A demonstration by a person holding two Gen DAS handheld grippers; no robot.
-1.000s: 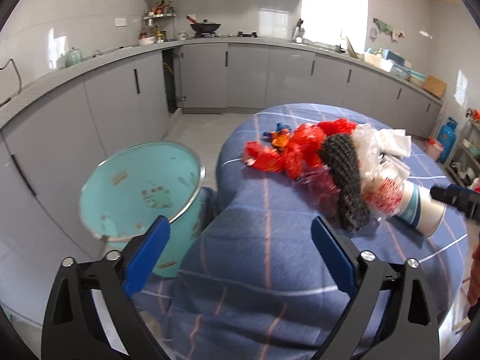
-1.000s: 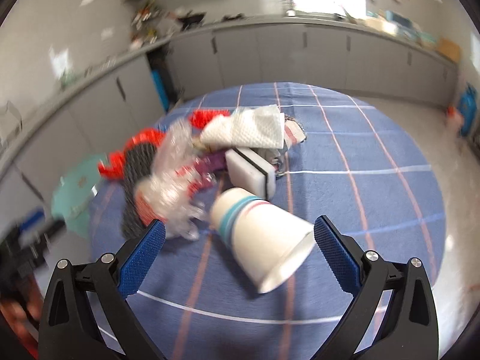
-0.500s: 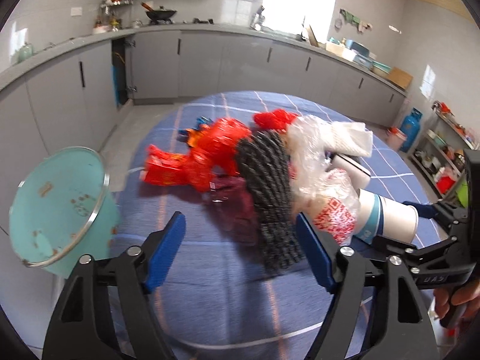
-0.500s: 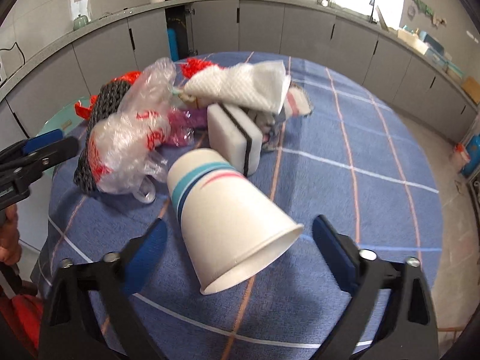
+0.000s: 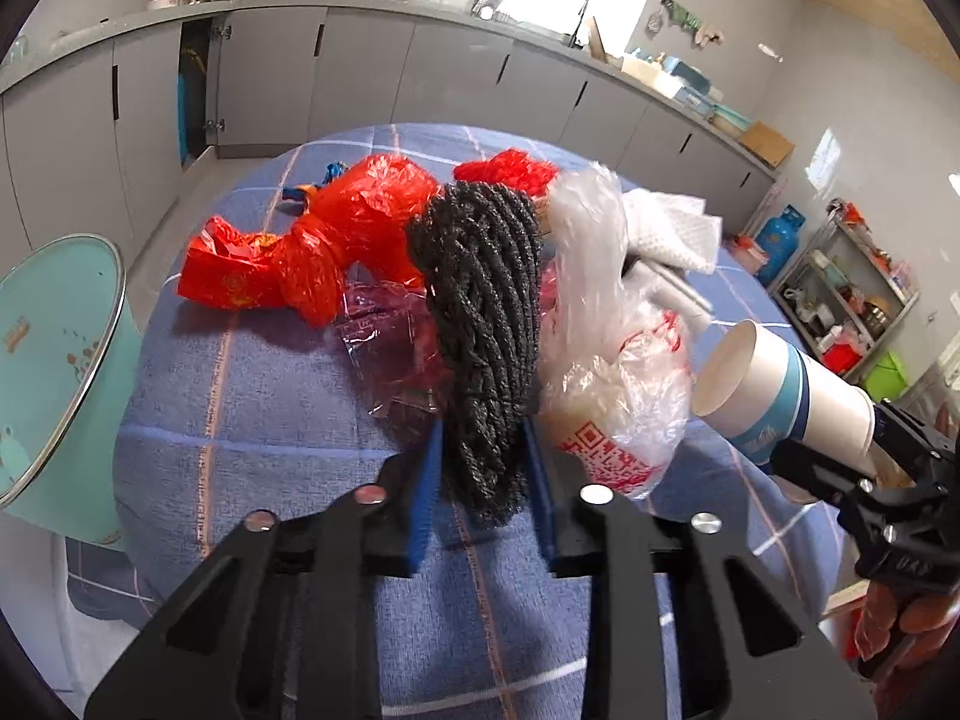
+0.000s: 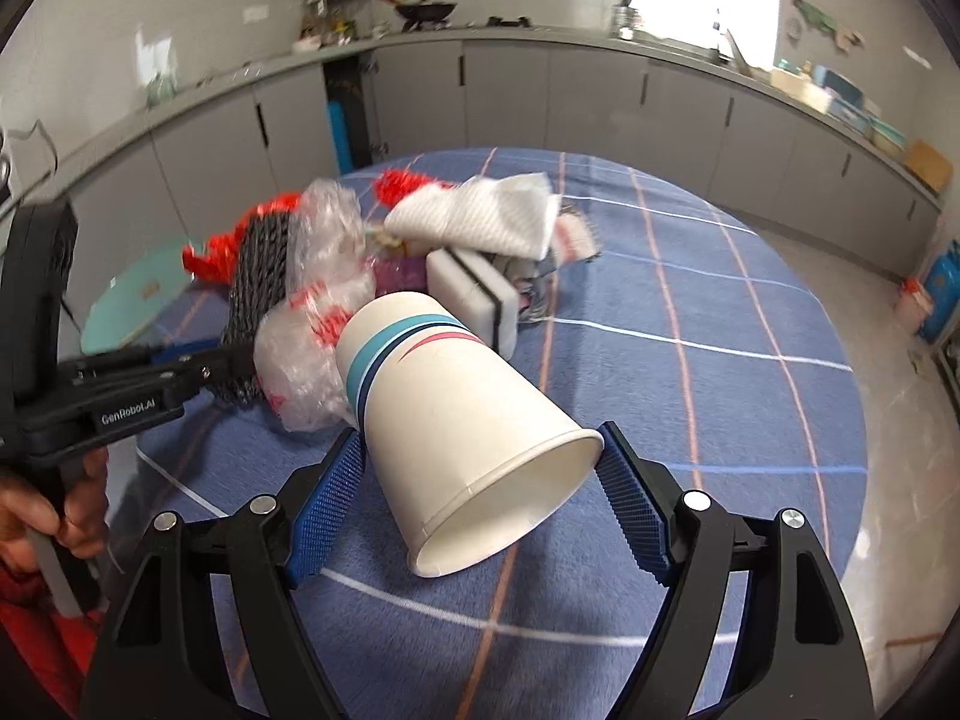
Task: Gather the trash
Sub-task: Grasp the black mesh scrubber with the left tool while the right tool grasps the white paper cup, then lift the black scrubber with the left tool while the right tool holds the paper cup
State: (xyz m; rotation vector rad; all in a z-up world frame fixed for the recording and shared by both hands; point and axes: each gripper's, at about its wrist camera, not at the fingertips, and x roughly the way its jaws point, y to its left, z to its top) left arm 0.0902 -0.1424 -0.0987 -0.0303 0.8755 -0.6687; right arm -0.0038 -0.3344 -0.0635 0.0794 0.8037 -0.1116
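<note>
Trash sits heaped on a round table (image 6: 690,312) under a blue checked cloth. Left gripper (image 5: 483,468) has its blue pads pressed against both sides of a black knitted rag (image 5: 483,324), pinching the rag's near end; the rest of the rag lies across the heap. Right gripper (image 6: 480,492) has its pads against both sides of a white paper cup (image 6: 456,420) with teal and blue bands, squeezing it just behind the rim. Cup lies on its side, mouth toward the right wrist camera, base toward the heap.

Beside the rag: a crumpled clear plastic bag (image 5: 612,372) with red print, touching both the rag and the cup. On the rag's other side, a knotted red plastic bag (image 5: 324,252). Behind the cup, a white sponge (image 6: 474,294) with a dark stripe, and above it a crumpled white paper towel (image 6: 480,216).

Teal bin (image 5: 54,372) stands just off the table edge, on the left gripper's left side, tilted in the fisheye view.
</note>
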